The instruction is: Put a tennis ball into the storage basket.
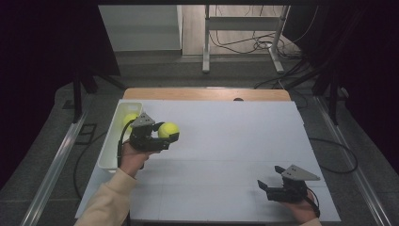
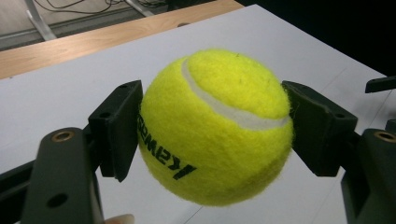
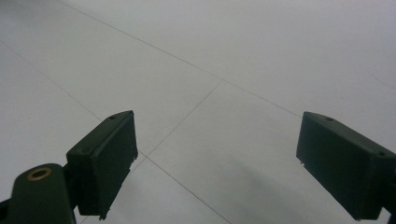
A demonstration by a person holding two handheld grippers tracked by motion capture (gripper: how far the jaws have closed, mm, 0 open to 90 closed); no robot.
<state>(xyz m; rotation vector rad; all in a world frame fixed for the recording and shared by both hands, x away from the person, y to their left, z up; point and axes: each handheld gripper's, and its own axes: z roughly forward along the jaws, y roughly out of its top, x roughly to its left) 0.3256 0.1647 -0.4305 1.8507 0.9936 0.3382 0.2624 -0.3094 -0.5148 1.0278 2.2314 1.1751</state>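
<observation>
A yellow tennis ball (image 1: 168,130) (image 2: 215,125) with black lettering is clamped between the jaws of my left gripper (image 1: 164,136) (image 2: 212,133), held above the white table just right of the white bin (image 1: 109,155). A second yellow ball (image 1: 129,119) lies inside that bin, partly hidden by the gripper's grey plate. My right gripper (image 1: 264,187) (image 3: 217,163) rests near the table's front right, open, with bare white surface between its pads.
The white table surface (image 1: 226,141) spans the middle, with a wooden strip (image 1: 207,93) along its far edge. Beyond stand a metal frame (image 1: 242,37) and floor cables. Dark curtains flank both sides.
</observation>
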